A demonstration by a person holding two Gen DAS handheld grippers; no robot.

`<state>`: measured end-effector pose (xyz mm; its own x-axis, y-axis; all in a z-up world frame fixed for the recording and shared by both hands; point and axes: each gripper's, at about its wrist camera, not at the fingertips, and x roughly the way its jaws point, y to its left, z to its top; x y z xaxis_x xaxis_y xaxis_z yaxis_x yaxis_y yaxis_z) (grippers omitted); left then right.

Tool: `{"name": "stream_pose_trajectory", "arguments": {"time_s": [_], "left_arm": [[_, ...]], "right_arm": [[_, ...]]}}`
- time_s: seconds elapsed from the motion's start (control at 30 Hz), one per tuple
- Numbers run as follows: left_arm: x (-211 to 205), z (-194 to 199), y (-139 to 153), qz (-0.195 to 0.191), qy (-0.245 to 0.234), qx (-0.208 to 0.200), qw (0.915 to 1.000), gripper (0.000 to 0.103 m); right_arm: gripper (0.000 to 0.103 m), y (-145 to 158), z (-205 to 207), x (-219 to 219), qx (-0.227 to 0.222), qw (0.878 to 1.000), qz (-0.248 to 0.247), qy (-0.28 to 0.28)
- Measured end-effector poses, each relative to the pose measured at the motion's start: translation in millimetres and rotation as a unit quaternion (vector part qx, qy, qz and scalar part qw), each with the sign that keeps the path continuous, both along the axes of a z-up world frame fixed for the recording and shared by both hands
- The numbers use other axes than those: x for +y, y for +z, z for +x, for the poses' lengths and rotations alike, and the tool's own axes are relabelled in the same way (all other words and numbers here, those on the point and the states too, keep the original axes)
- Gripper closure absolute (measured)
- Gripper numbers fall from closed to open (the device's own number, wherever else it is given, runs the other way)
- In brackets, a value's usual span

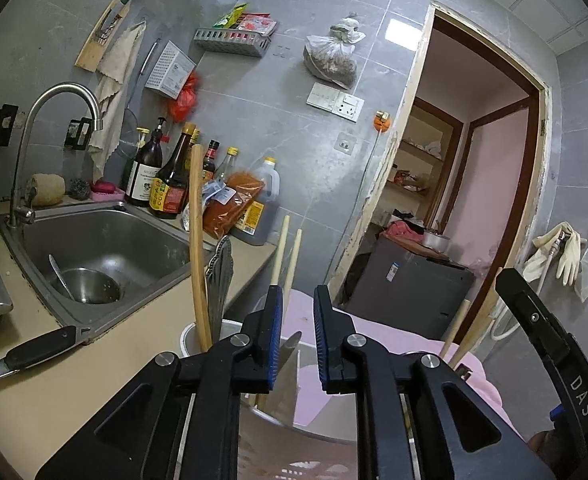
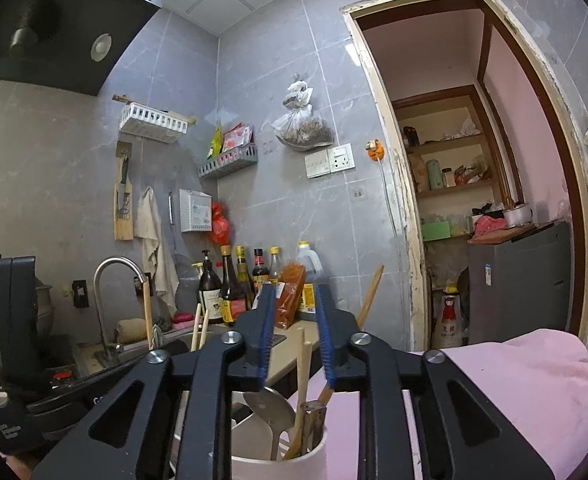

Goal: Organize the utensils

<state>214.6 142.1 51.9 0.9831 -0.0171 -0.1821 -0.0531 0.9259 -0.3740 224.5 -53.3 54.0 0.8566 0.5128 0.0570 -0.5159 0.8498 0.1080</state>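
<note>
- Risk: the white utensil holder point(image 2: 278, 456) is crowded, so pushing another piece in from this tilted approach could jam it against the handles or tip the holder.
- Risk: the knife point(image 1: 34, 352) lies loose on the tabletop point(image 1: 94, 384) just beside the sink point(image 1: 106, 248); a careless sweep could knock it in.
- Left gripper point(image 1: 298, 336): released, jaws apart, nothing between them.
- Right gripper point(image 2: 296, 340): also released, hovering over the holder with 1 wooden stick point(image 2: 303, 372) rising in the gap, untouched as far as I can tell.
- Count in the right wrist view: 1 metal spoon point(image 2: 268, 408) and roughly 3 wooden handles in the holder.
- Elsewhere: 1 knife out and 1 ladle point(image 1: 60, 276) in the sink.
</note>
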Motion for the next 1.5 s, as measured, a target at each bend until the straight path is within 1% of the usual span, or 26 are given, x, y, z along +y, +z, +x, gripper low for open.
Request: {"name": "stream_pose_trajectory", "arguments": {"time_s": [0.03, 0.1, 0.17, 0.33, 0.4, 0.7, 0.83, 0.93, 1.03, 1.07, 1.23, 1.4, 1.43, 1.5], "left_arm": [[-0.7, -0.9, 1.5, 0.001, 0.000, 0.002, 1.0000, 0.089], [-2.8, -2.0, 4.5, 0.004, -0.002, 0.009, 0.9999, 0.080], [-5.1, -3.2, 6.9, 0.008, -0.005, 0.013, 0.9999, 0.075], [-15.9, -8.7, 12.1, 0.025, -0.011, 0.022, 0.9994, 0.071], [-20.0, -10.7, 12.8, 0.031, -0.013, 0.025, 0.9991, 0.065], [-39.8, -17.1, 11.7, 0.060, -0.028, 0.034, 0.9972, 0.054], [-46.8, -19.8, 10.3, 0.065, -0.036, 0.037, 0.9965, 0.049], [-51.8, -22.7, 10.0, 0.070, -0.042, 0.039, 0.9959, 0.043], [-57.4, -26.5, 9.9, 0.077, -0.049, 0.039, 0.9951, 0.037], [-59.3, -27.8, 10.0, 0.079, -0.051, 0.040, 0.9947, 0.035], [-69.1, -35.4, 8.7, 0.087, -0.066, 0.041, 0.9932, 0.027], [-77.4, -45.4, 5.8, 0.093, -0.076, 0.042, 0.9918, 0.012], [-78.2, -47.5, 5.3, 0.093, -0.078, 0.043, 0.9916, 0.011], [-80.0, -52.8, 3.9, 0.091, -0.082, 0.046, 0.9914, 0.009]], "right_arm": [[0.083, 0.7, -0.9, -1.4, -0.001, 1.000, 0.000, -0.002], [0.083, 2.2, -3.3, -4.7, -0.002, 1.000, 0.000, -0.006], [0.082, 3.9, -6.4, -9.3, -0.004, 1.000, -0.002, -0.010], [0.082, 5.8, -13.0, -21.2, -0.002, 1.000, -0.010, -0.025], [0.082, 5.2, -15.3, -27.6, 0.002, 0.999, -0.011, -0.031], [0.080, 2.3, -24.1, -55.0, 0.018, 0.998, -0.024, -0.062], [0.079, 0.6, -27.6, -67.4, 0.027, 0.996, -0.027, -0.075], [0.077, -0.8, -30.1, -75.5, 0.034, 0.996, -0.028, -0.083], [0.069, -3.1, -33.9, -83.4, 0.041, 0.995, -0.028, -0.089], [0.065, -3.8, -36.0, -86.2, 0.042, 0.995, -0.029, -0.091], [0.060, -5.3, -45.6, -97.6, 0.051, 0.993, -0.034, -0.102], [0.051, -4.1, -58.3, -110.4, 0.064, 0.990, -0.042, -0.118], [0.050, -4.0, -61.8, -113.9, 0.068, 0.989, -0.043, -0.123], [0.034, -4.6, -67.9, -120.3, 0.075, 0.988, -0.045, -0.130]]}}
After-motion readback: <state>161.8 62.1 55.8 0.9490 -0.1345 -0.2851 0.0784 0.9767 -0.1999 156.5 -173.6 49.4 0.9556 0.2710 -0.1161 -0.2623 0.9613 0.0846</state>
